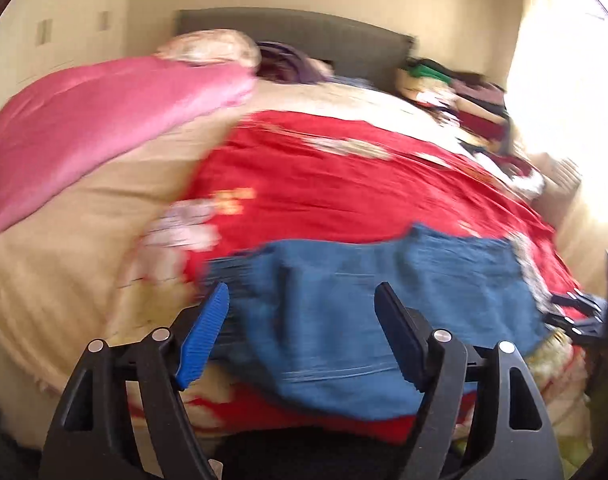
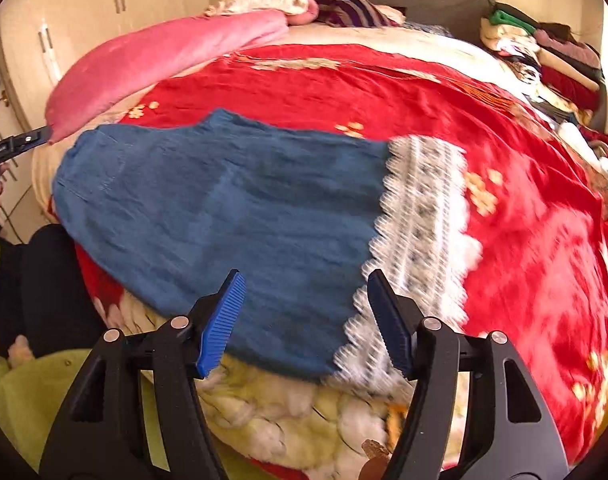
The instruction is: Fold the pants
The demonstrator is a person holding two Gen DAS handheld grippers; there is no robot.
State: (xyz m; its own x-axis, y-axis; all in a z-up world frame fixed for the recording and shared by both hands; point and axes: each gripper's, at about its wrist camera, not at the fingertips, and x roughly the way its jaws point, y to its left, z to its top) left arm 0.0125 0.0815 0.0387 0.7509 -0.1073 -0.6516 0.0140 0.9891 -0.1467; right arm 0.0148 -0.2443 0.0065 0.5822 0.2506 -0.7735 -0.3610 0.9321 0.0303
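The blue pants (image 2: 220, 208) lie spread flat on the red bedspread (image 2: 383, 88) near the front edge of the bed, waist end to the left and a white lace-trimmed cuff (image 2: 419, 232) to the right; they look already doubled leg over leg, so the step in hand is probably the pause between folds. Going left to right: the left tongs (image 1: 302, 332) hover over the waist end of the cloth, jaws standing wide apart with nothing between the pads, touching nothing as far as the blurred view shows. The right tongs (image 2: 305, 320) hang above the near hem beside the lace cuff, jaws moderately open and likewise empty. The next move likely calls for each pair to come down and pinch an edge, then for one end to be carried across onto the other, with both layers caught so the fold stays square.
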